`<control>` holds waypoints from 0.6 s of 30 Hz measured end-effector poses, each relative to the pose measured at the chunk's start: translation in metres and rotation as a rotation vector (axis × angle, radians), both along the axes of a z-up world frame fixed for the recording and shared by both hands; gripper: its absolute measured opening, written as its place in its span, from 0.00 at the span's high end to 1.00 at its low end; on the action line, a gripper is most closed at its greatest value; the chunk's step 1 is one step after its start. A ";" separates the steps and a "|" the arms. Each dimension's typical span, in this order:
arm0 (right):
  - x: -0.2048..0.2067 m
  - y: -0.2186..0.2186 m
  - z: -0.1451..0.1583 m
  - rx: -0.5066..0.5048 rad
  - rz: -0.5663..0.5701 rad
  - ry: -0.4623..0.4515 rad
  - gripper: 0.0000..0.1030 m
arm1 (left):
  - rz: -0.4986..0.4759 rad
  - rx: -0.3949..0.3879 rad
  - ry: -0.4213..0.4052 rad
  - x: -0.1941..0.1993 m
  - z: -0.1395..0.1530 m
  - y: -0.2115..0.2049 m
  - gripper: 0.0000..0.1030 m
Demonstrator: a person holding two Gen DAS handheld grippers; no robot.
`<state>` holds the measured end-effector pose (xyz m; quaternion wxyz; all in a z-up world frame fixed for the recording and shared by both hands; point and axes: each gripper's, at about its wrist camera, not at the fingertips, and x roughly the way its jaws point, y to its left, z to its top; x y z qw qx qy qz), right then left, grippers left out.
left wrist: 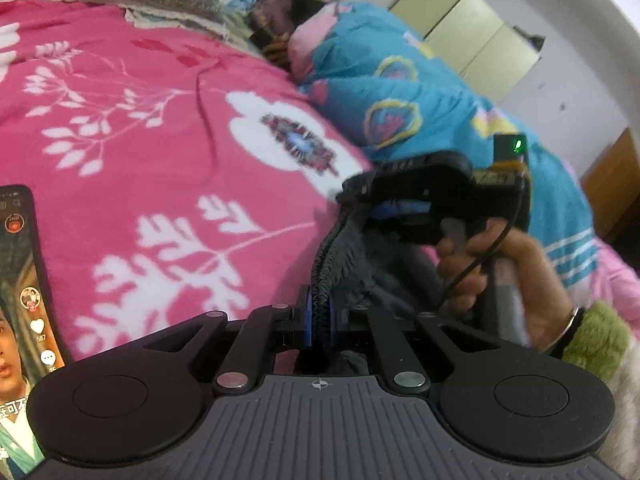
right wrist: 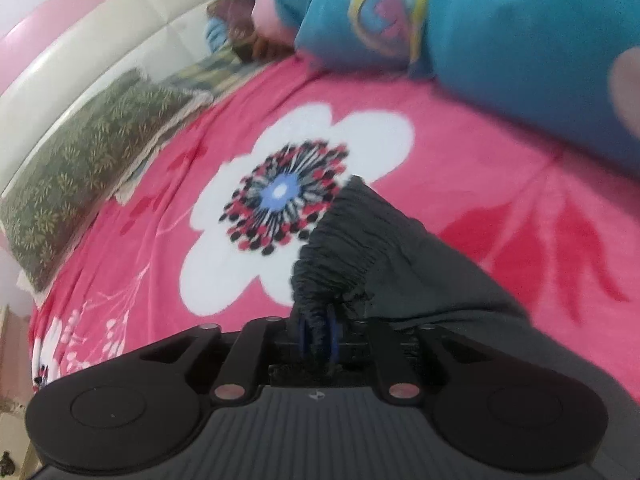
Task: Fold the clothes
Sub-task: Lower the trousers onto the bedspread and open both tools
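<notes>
My left gripper [left wrist: 319, 314] and right gripper [right wrist: 319, 334] each pinch the elastic waistband of dark grey trousers [right wrist: 404, 264] between clenched fingers, the garment stretched above the pink floral bedspread [left wrist: 132, 128], a lit phone [left wrist: 20, 300] at near left

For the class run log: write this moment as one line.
left hand-held gripper: shut on dark garment | right hand-held gripper: shut on it | under: pink blanket
</notes>
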<state>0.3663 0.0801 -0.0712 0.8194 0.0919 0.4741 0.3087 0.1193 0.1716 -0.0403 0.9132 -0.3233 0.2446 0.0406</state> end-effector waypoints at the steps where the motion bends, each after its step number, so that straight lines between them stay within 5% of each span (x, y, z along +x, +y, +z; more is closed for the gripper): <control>1: 0.004 0.000 -0.001 0.017 0.003 0.018 0.71 | 0.006 0.011 0.003 0.001 0.001 0.000 0.91; 4: 0.008 -0.011 0.005 0.122 -0.018 0.052 0.56 | 0.028 0.046 -0.007 -0.001 0.005 -0.001 0.89; 10: 0.007 -0.034 0.025 0.259 -0.072 0.030 0.51 | 0.058 0.107 -0.048 -0.010 0.014 -0.007 0.81; 14: 0.005 -0.035 0.028 0.248 -0.053 0.042 0.47 | 0.048 0.114 -0.056 -0.012 0.016 -0.012 0.78; 18: 0.002 -0.029 0.029 0.205 -0.029 0.046 0.33 | 0.054 0.132 -0.036 -0.010 0.015 -0.016 0.77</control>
